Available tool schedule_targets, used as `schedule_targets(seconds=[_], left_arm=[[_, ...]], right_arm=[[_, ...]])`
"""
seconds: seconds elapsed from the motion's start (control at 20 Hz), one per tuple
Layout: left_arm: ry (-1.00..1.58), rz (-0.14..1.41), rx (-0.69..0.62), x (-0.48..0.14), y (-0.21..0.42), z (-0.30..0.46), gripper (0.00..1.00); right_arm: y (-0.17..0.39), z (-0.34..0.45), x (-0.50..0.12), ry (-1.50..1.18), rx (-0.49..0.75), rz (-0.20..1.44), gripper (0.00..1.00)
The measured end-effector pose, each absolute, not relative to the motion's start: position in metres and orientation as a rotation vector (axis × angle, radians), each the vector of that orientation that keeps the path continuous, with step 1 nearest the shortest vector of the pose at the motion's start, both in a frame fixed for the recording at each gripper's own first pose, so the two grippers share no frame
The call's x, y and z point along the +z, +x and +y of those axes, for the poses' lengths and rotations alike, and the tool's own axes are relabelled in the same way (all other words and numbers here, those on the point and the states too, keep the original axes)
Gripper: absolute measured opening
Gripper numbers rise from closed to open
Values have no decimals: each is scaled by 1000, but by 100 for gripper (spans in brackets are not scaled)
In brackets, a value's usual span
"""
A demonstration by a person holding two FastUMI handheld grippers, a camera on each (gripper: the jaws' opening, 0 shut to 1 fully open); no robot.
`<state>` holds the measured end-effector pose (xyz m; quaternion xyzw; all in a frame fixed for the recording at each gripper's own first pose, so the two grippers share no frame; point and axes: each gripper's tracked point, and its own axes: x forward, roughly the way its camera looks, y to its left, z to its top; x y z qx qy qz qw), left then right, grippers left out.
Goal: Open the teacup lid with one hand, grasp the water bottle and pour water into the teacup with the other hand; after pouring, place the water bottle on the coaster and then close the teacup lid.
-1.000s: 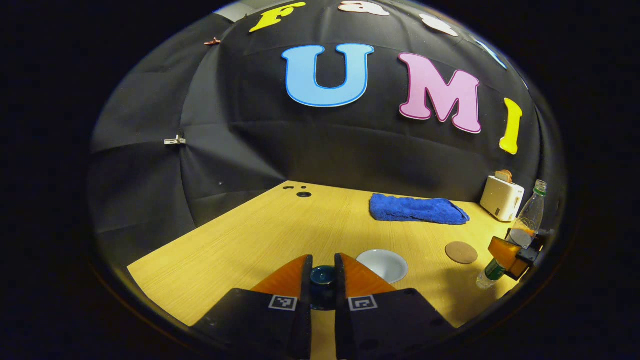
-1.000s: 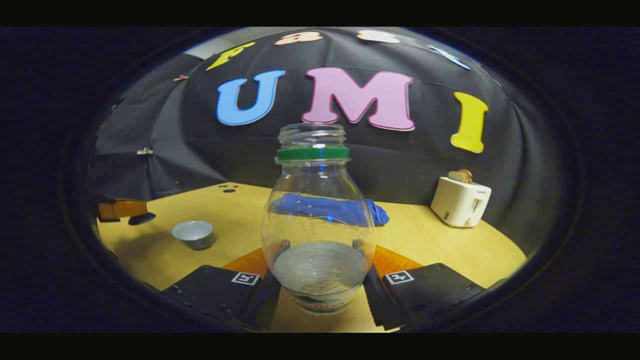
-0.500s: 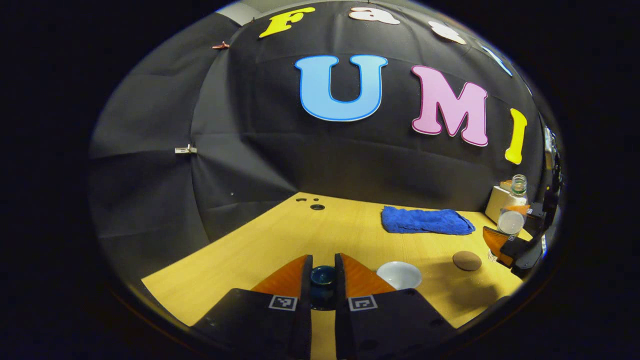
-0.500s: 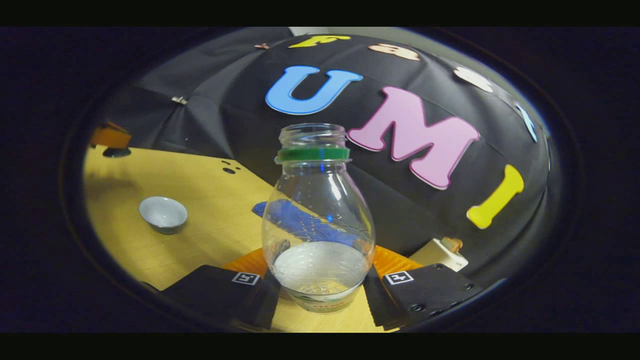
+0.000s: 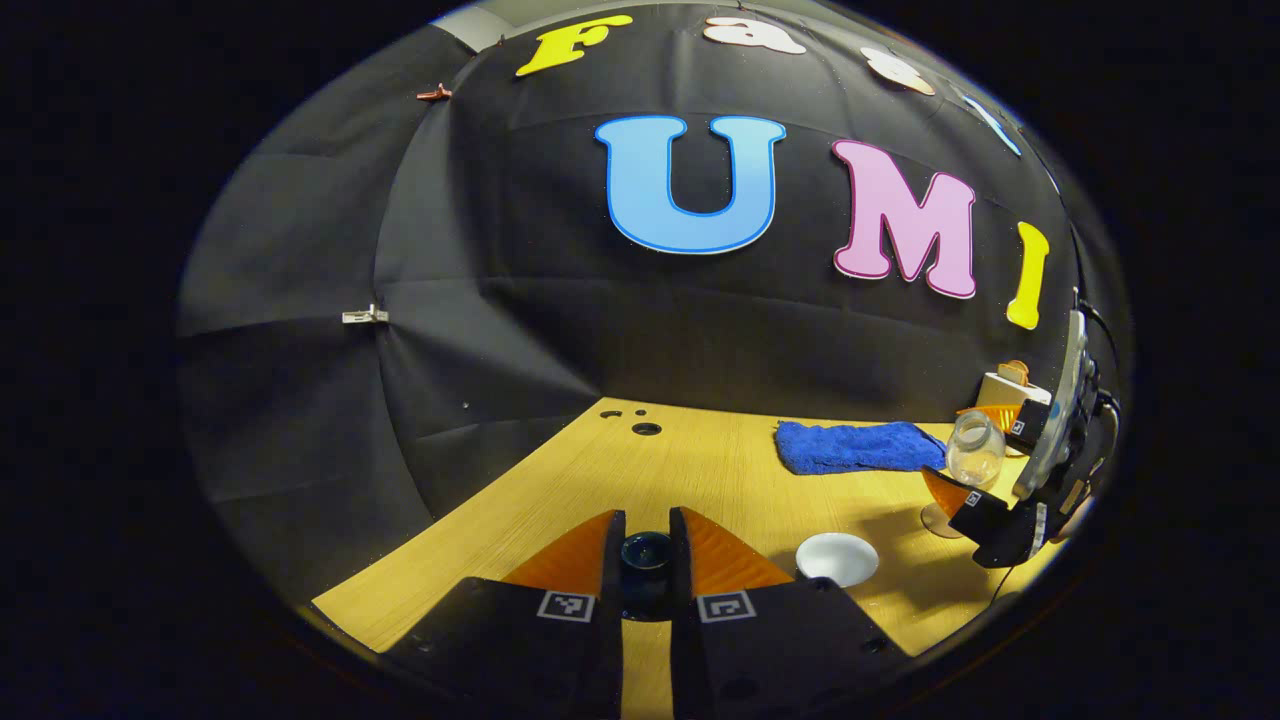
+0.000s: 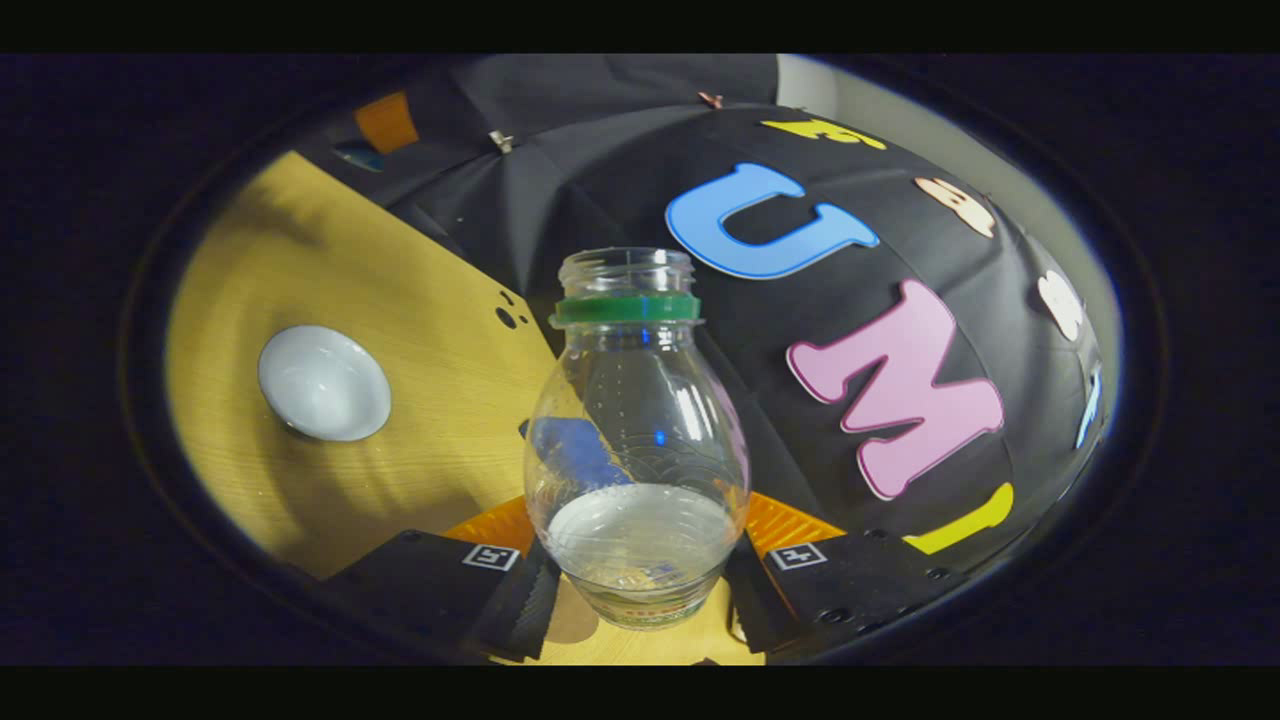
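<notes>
The water bottle [image 6: 637, 440] sits clamped between the two fingers of the right gripper [image 6: 640, 590], uncapped, with a green ring below its open neck and a shallow pool of water low in its belly; its base is cut off at the bottom of the right gripper view, and the label there is too blurred to make out; in the left gripper view the same bottle [image 5: 975, 450] shows small and tilted at the far right, its lower part hidden behind that gripper [image 5: 985, 505]. The teacup [image 6: 324, 383] stands open on the wooden table [image 6: 420, 330], white inside; whether it holds any water cannot be told; in the left gripper view it [image 5: 837, 558] sits just right of the left gripper [image 5: 647, 560], whose fingers are closed on the dark blue teacup lid [image 5: 646, 555], held off the cup; only the lid's knob shows between them. A blue towel [image 5: 858, 446] lies farther back; a white toaster [image 5: 1008, 388] is partly hidden behind the right gripper.
</notes>
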<state>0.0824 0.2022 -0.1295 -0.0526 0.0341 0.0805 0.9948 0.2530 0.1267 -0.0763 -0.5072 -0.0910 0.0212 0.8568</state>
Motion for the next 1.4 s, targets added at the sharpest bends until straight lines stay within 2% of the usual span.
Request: schedule_targets(seconds=[0.1,0.2,0.8,0.95,1.0,1.05,1.2,1.25,1.3,1.4], left_arm=[[-105,77,143,-133,86,206,27],[-101,83,127,-136,90,208,23],[-92,102,47,-144,109,209,23],[-74,94,41,-140,114,212,23],[-66,93,40,-140,114,213,27],[-61,94,40,-140,114,214,23],[-66,102,36,-143,111,215,23],[-66,108,37,-146,110,215,19],[-64,117,40,-149,109,216,23],[-68,129,48,-152,106,217,23]], right_arm=[[259,130,-80,-1116,50,-195,75],[263,129,-84,-1149,50,-192,75],[287,143,-112,-1404,66,-240,75],[292,144,-120,-1456,70,-246,75],[292,144,-121,-1468,75,-248,75],[293,145,-121,-1486,74,-259,75],[296,144,-117,-1526,63,-281,75],[296,145,-115,-1539,60,-292,75],[296,145,-113,-1556,59,-305,75],[295,151,-109,-1600,67,-340,74]])
